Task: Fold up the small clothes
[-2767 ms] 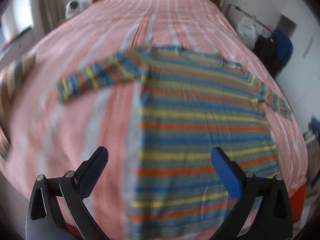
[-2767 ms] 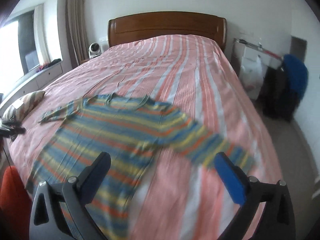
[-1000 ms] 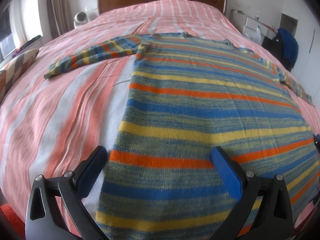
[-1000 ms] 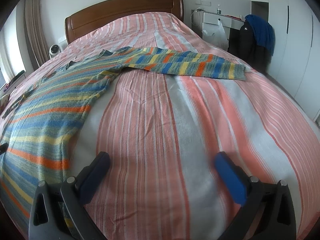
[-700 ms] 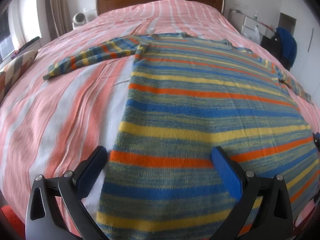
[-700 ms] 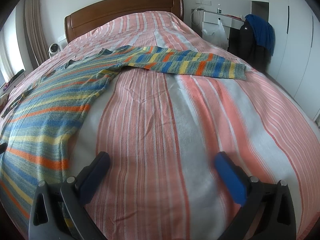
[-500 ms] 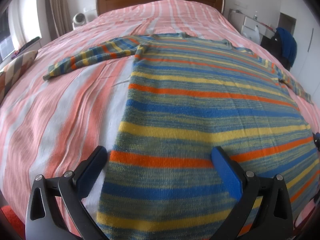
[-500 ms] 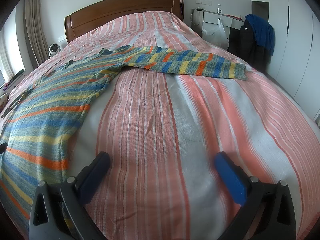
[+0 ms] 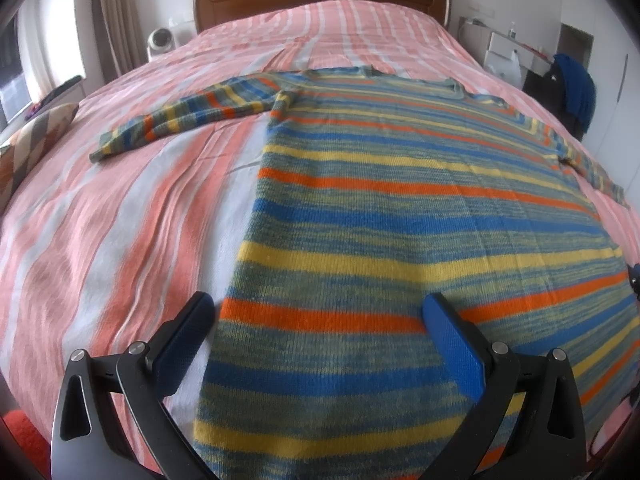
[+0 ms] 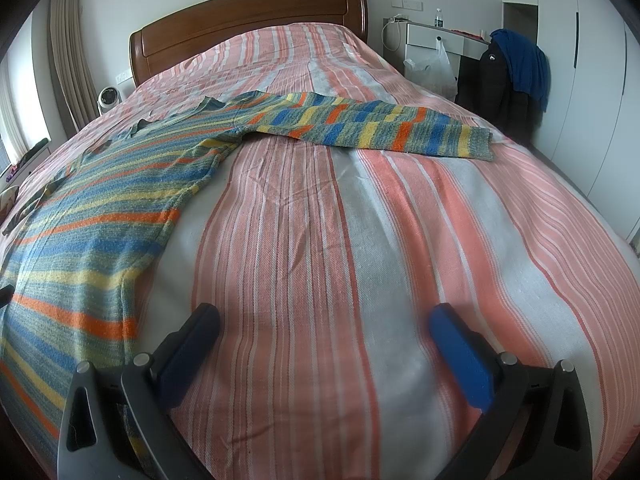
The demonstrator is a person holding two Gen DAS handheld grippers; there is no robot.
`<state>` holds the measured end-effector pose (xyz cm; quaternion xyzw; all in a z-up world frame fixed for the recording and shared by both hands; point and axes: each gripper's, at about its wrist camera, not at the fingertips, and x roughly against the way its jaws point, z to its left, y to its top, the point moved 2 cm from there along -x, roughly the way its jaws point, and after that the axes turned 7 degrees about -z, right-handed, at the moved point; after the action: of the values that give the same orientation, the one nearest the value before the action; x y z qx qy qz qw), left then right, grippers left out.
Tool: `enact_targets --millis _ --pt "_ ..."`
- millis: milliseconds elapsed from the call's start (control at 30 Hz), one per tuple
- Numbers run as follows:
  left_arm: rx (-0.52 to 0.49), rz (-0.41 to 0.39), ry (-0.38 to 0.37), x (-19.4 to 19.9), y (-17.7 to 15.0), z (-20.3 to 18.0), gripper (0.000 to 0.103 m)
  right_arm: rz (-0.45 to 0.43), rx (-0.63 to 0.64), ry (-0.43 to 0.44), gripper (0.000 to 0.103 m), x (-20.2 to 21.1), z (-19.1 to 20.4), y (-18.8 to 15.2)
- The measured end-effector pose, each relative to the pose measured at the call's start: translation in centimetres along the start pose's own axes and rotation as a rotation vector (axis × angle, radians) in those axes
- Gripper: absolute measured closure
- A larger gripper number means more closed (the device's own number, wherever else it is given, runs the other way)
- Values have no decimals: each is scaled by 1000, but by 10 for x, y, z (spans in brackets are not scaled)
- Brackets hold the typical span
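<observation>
left gripper (image 9: 320, 316): fingers spread wide | right gripper (image 10: 324, 320): fingers spread wide

Around the sweater (image 9: 400, 200), the bedspread (image 10: 360, 240) lies bare on both sides, letting a gripper pass. A pillow (image 9: 32, 140) sits well left of the sweater; a hung jacket (image 10: 504, 80) stands off-bed to its right.

Home bedroom: bed (image 10: 400, 220), wooden headboard (image 10: 248, 20)

The sweater (image 9: 400, 184) is showing blue, yellow, orange and grey-green stripes; the bed (image 10: 400, 240) is wearing pink, coral and white stripes.
</observation>
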<state>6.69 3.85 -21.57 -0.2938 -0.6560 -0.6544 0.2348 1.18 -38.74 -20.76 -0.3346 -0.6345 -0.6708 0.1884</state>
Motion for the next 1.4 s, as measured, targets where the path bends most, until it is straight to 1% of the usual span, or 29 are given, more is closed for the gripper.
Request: enact_targets --millis 100,233,300,367,433,500,567,600,667,700,767,800,867,900,933,967,1033,1100,1133,1167,1200,1233,1267,1333,1400 --pt "8 -4 -11 6 1 1 0 0 1 0 0 0 0 0" --pt "37 -53 -30 20 6 6 0 -5 3 -6 0 1 0 0" --pt "45 -90 -17 27 10 12 0 10 6 0 0 3 0 3" --pt "53 -139 13 36 15 21 0 27 -3 28 0 9 -2 10" --pt "71 -173 40 41 18 31 0 -7 -41 73 0 21 -12 23" --pt "105 -184 59 41 20 45 0 -57 -90 119 0 33 -30 43" --pt "132 -173 71 37 20 52 0 -91 -154 168 0 39 -58 71" --pt "143 -164 76 35 20 54 0 -100 -212 187 0 38 -81 88" --pt "162 -142 84 29 18 57 0 -86 -301 202 0 29 -114 105" --pt "166 -137 85 27 17 57 0 -53 -373 220 0 15 -138 113" --pt "163 -134 91 26 16 54 0 4 -475 258 3 -9 -165 119" --pt "155 -135 97 26 15 53 0 27 -526 274 5 -22 -178 120" --pt "135 -134 112 26 14 50 0 80 -611 299 18 -50 -197 121" --pt "127 -132 118 26 13 49 0 109 -660 292 23 -67 -207 120" --pt "117 -127 125 26 12 49 0 121 -689 285 32 -78 -212 119" --pt "111 -121 134 25 11 49 0 135 -697 276 37 -87 -215 118" --pt "110 -114 144 24 10 50 0 156 -723 266 42 -104 -218 119" --pt "118 -102 151 21 9 53 0 179 -739 311 42 -116 -215 120" --pt "124 -93 153 19 8 54 0 196 -728 318 52 -119 -211 120" --pt "130 -83 155 17 7 55 0 227 -710 322 81 -123 -207 120" --pt "135 -77 155 15 6 56 0 271 -686 321 98 -128 -203 118" --pt "141 -71 152 14 6 57 0 294 -646 296 98 -129 -199 118" --pt "143 -70 151 13 6 57 0 285 -599 261 98 -125 -195 123" --pt "141 -77 150 14 7 57 0 236 -502 161 98 -110 -184 143" --pt "143 -87 148 15 8 58 0 180 -431 138 98 -93 -162 164"
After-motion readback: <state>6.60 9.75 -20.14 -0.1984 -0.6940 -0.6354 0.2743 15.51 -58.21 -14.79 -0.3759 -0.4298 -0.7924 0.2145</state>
